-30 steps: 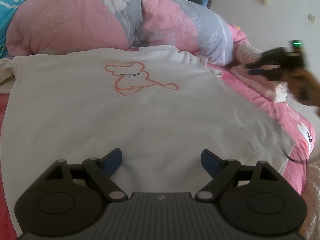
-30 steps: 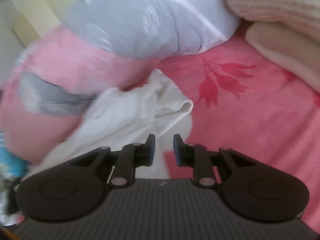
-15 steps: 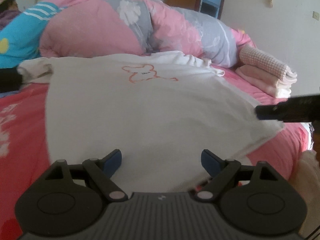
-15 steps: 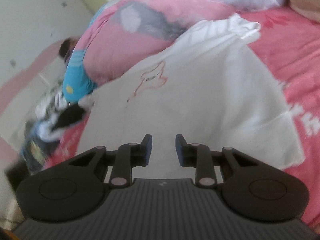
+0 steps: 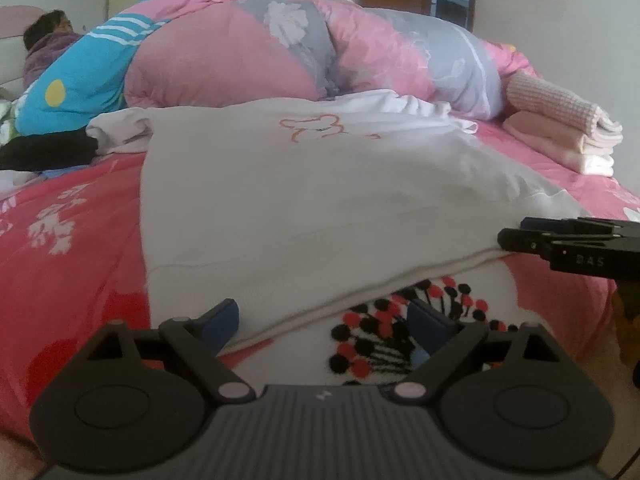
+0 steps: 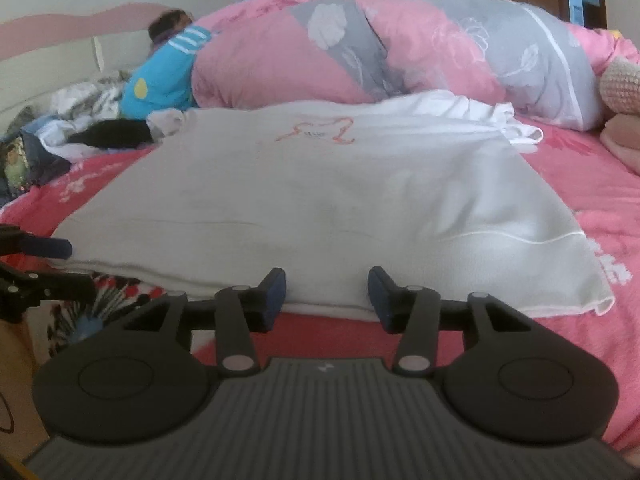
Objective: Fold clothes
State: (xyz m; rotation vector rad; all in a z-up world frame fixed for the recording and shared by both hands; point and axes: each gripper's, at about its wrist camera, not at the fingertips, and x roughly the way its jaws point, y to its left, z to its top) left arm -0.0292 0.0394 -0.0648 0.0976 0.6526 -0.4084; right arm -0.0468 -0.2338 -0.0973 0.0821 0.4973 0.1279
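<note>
Left wrist view: white cotton sweatshirt with orange bear outline (image 5: 320, 184) spread flat across frame centre on pink floral bedsheet (image 5: 72, 240). Left gripper (image 5: 324, 320), jaws wide, empty, at its hem. Right gripper (image 6: 326, 292), jaws just opening, half apart, empty, at hem.

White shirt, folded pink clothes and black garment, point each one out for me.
white shirt (image 6: 320, 184), right wrist view, middle of its front.
folded pink clothes (image 5: 560, 128), left wrist view, side of the stack.
black garment (image 5: 48, 152), left wrist view, its middle.
</note>
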